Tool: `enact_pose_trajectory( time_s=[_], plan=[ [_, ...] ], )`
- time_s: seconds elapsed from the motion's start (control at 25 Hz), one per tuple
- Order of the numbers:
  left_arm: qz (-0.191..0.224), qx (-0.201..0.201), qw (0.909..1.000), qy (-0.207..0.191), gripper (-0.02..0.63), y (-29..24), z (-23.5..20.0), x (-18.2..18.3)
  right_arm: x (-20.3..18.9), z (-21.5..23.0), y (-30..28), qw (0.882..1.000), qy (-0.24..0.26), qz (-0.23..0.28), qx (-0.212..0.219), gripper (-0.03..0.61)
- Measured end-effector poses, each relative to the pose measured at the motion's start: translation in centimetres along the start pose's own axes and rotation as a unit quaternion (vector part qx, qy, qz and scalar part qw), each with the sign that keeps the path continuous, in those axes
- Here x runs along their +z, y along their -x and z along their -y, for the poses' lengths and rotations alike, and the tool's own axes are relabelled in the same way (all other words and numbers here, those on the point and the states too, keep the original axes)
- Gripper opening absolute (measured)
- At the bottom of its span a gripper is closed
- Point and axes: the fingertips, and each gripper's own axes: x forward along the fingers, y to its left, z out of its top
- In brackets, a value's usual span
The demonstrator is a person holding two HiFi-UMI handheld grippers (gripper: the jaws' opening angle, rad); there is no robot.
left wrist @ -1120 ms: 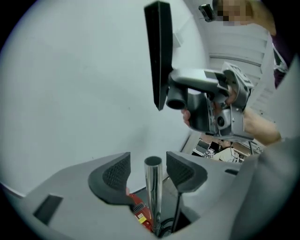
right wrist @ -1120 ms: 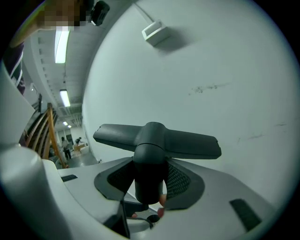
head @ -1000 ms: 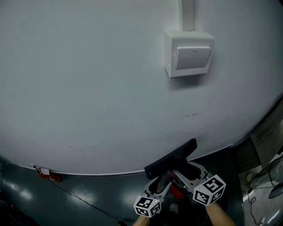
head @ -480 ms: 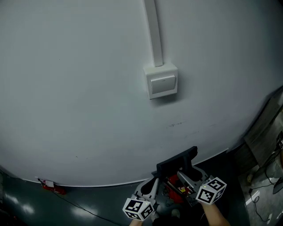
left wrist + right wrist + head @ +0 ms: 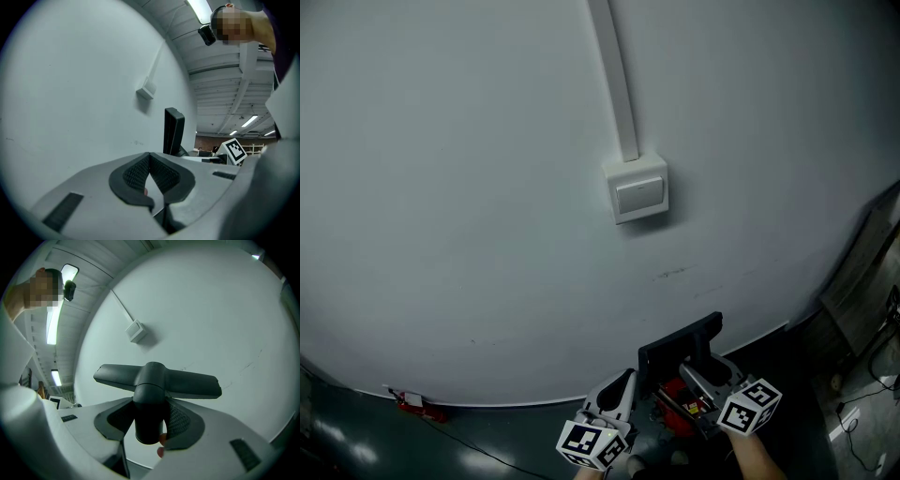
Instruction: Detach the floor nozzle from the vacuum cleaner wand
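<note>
Where the floor nozzle sits: the floor nozzle (image 5: 680,342) is held up in front of the wall (image 5: 469,187), below the light switch (image 5: 637,192) and between the two grippers at the bottom of the head view.
Long axis: in the head view its black head bar runs from lower left to upper right, close to the wall. In the right gripper view the bar (image 5: 187,383) stretches side to side and dips slightly on the right.
Pointing: the neck (image 5: 149,404) leaves the middle of the bar at a right angle and comes back toward the person. Its round end shows below the pads.
Right gripper: the right gripper (image 5: 150,414) has its fingers clamped on that neck, one ribbed pad on each side.
Left gripper: the left gripper (image 5: 150,161) is just beside the left end of the nozzle. Its fingers have just been closing and now meet pad to pad with nothing between them.
From the left gripper view: the nozzle shows end-on as an upright black slab beyond the fingers.
Red part: a red part (image 5: 680,405) shows under the nozzle between the grippers, but what it is cannot be made out.
Wall fittings: a white conduit (image 5: 614,75) runs up from the switch.
Floor: the floor (image 5: 356,441) is dark, and a small red object (image 5: 417,406) lies at the foot of the wall, well apart from the nozzle.
</note>
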Motion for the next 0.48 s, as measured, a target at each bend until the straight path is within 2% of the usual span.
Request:
enact_pose_trajectory(
  time_s=[0.48],
  plan=[
    [0.005, 0.005, 1.0000, -0.006, 0.003, -0.49, -0.78, 0.08, 0.29, 0.74, -0.52, 1.000, 0.010, 0.001, 0.001, 0.189]
  ],
)
